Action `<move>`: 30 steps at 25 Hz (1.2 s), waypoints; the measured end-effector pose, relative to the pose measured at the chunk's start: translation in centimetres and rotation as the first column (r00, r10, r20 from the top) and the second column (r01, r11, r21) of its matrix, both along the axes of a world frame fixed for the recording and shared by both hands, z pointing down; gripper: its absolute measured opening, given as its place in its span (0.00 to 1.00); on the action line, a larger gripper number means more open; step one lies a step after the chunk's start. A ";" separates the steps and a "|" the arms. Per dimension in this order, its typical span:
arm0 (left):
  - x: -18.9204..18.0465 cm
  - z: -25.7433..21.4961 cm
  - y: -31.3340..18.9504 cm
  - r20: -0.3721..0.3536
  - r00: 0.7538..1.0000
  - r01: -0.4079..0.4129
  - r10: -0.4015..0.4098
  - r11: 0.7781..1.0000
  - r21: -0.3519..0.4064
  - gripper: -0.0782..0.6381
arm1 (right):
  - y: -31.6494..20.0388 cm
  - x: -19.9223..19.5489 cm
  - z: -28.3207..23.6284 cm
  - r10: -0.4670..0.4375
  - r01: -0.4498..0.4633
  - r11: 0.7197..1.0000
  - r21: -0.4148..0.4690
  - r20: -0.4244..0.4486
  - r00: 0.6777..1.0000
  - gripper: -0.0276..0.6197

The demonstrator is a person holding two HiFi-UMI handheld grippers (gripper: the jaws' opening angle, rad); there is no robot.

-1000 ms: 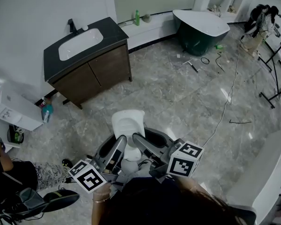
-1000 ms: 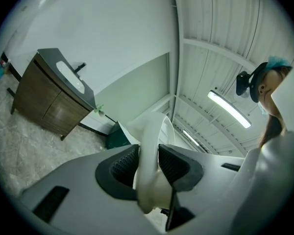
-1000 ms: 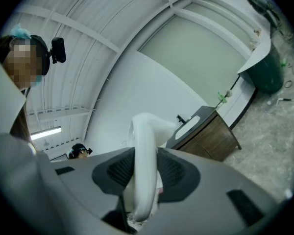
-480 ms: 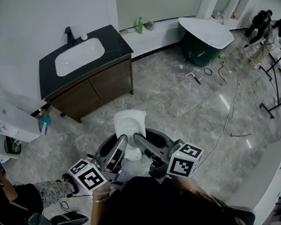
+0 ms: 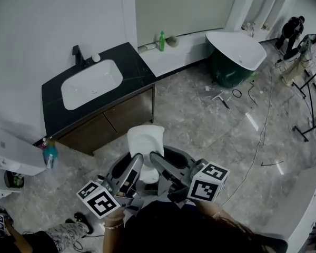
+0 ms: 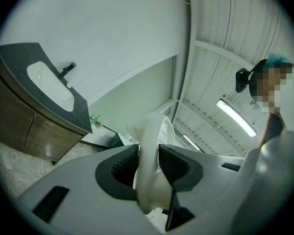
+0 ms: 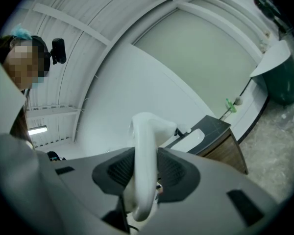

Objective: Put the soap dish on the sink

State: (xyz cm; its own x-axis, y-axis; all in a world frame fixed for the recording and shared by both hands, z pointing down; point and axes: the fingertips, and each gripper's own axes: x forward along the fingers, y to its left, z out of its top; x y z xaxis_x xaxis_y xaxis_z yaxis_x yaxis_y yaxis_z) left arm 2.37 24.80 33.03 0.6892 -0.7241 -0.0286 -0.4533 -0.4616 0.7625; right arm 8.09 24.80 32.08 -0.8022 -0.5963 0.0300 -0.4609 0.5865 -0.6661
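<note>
Head view: the sink [image 5: 92, 83] has drawn nearer. The jaws of the left gripper [image 5: 136, 158] and the right gripper [image 5: 154, 157] clamp the soap dish [image 5: 145, 140], well short of the sink; the approach looks unfinished.

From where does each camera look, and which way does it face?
Head view: on the person's head, facing steeply down; left gripper, right gripper and a wrist show.
Left gripper view: on that gripper, along its jaws clamping the soap dish; sink left, person's head right.
Right gripper view: likewise; sink right, head left.
All three share soap dish and sink.
</note>
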 end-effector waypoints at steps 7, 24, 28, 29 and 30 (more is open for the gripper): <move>-0.1 1.3 -10.0 -0.013 1.000 0.012 -0.013 0.999 -0.031 0.29 | -10.1 -0.1 1.2 -0.008 0.008 1.000 -0.021 -0.011 1.000 0.26; -1.5 2.3 -35.6 0.030 0.973 0.230 -0.229 0.973 -0.032 0.29 | -36.9 -1.6 2.3 -0.215 0.215 0.976 -0.015 -0.023 0.976 0.26; -3.5 2.7 -39.2 0.024 0.961 0.276 -0.275 0.960 -0.041 0.29 | -40.7 -3.6 2.7 -0.247 0.247 0.969 -0.013 -0.031 0.968 0.26; -4.1 2.8 -40.1 0.023 0.959 0.285 -0.284 0.958 -0.041 0.29 | -41.7 -4.2 2.8 -0.253 0.253 0.967 -0.011 -0.034 0.967 0.26; -4.7 2.9 -41.1 0.023 0.957 0.292 -0.291 0.956 -0.040 0.29 | -42.7 -4.9 2.9 -0.258 0.257 0.966 -0.009 -0.038 0.966 0.26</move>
State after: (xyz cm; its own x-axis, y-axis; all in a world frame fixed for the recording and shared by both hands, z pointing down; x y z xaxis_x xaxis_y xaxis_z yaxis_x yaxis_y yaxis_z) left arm -2.34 -16.27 35.96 0.4484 -0.8937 0.0166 -0.5760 -0.2747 0.7699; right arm 3.21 -17.87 34.96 -0.9269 -0.3695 0.0657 -0.3198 0.6859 -0.6537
